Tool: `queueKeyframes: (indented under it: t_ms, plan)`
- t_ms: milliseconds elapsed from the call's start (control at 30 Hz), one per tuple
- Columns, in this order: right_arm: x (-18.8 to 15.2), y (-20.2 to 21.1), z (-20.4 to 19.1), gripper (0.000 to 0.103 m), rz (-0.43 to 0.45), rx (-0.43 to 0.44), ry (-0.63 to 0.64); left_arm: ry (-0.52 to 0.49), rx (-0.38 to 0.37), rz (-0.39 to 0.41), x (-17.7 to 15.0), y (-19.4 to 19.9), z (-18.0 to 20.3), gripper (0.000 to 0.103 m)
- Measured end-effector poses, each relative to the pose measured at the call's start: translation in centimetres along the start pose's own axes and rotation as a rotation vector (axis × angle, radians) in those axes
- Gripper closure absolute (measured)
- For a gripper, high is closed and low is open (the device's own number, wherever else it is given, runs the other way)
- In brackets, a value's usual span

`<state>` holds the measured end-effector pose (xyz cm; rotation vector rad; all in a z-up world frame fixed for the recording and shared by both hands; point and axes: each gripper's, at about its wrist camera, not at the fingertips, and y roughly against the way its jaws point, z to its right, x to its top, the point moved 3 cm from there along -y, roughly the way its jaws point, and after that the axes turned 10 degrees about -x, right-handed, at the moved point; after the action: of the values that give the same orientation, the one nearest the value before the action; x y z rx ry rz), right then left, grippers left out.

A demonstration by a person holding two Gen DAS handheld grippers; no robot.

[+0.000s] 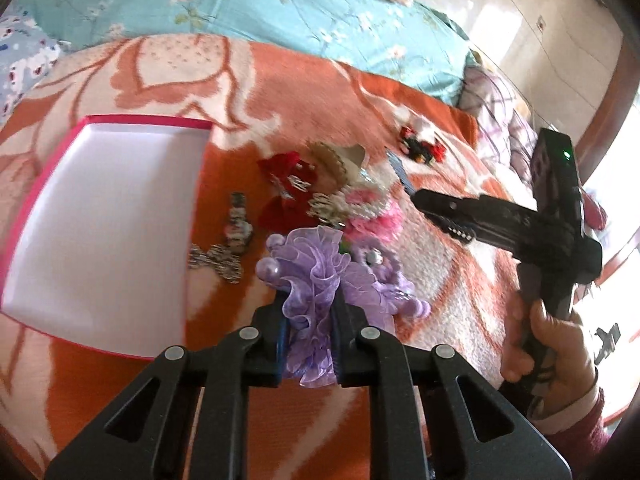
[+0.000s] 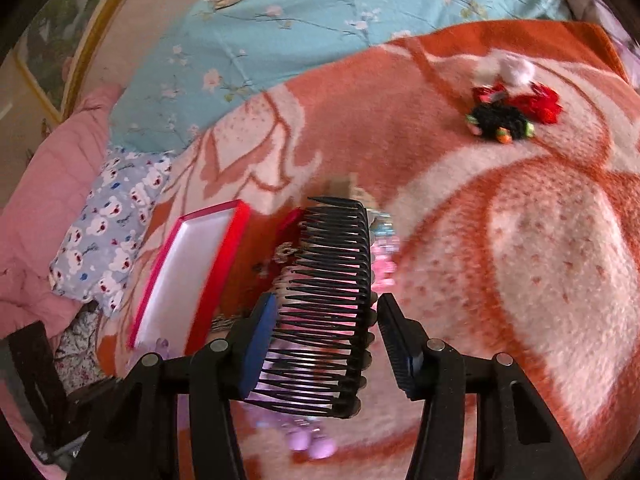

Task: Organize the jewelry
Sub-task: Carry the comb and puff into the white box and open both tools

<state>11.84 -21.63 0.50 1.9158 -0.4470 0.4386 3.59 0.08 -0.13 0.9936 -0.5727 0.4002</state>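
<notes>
Early stage, judging by the layout. Pink-rimmed box (image 1: 100, 216) on the orange blanket (image 1: 320, 92), white interior bare, nothing filed yet as far as visible.

Left gripper (image 1: 308, 320) clenched on the purple ruffled scrunchie (image 1: 312, 280), held just right of the box, low over the pile.

Right gripper (image 2: 326, 344) carrying the black hair comb (image 2: 324, 308) between its fingers. Teeth against the blue left pad (image 2: 260, 348); small gap visible between the comb's spine and the right finger, so grip looks loose or one-sided. Cannot tell whether truly clamped. Comb hovers above the pile, box to its left in the right wrist view.

Left on the blanket beside the box: red bow clip (image 1: 284, 184), tan lace bow (image 1: 340, 160), pink flower piece (image 1: 372, 208), silver rhinestone clip (image 1: 218, 260), small beaded clip (image 1: 239, 224), second purple piece (image 1: 384, 272). Red-black-white pompom cluster (image 2: 508, 104) well apart, further up the blanket.

Remaining, by estimate: nearly everything. Two items in hand, rest unsorted.

No brands, labels or readable text anywhere. Only a green indicator light (image 1: 566, 155) on the right gripper body. Some motion blur over the pile.
</notes>
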Motion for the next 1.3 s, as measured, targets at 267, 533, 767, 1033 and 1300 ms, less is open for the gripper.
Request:
queueKeyframes:
  t_ms: [267,533,767,1033,1300]
  plan:
    - [-0.3,-1.1,-5.0,0.05,-0.02,0.057,0.08,0.053,0.064,0.056,0.7,2.6,-3.8,0.089]
    - [0.2,-3.6,-10.2,0.05,-0.048,0.118,0.147,0.125,0.137,0.096,2.1,4.3,-8.8,0.089]
    - [1.3,-6.8,-15.5,0.05,-0.076,0.174,0.205,0.188,0.199,0.118,4.3,4.7,-14.2,0.089]
    - [2.2,-12.2,-20.2,0.05,-0.13,0.192,0.256,0.233,0.228,0.124,6.9,3.4,-19.1,0.089]
    - [3.5,-16.3,-21.7,0.05,-0.141,0.152,0.293,0.289,0.224,0.09,9.0,-0.3,-22.9,0.089]
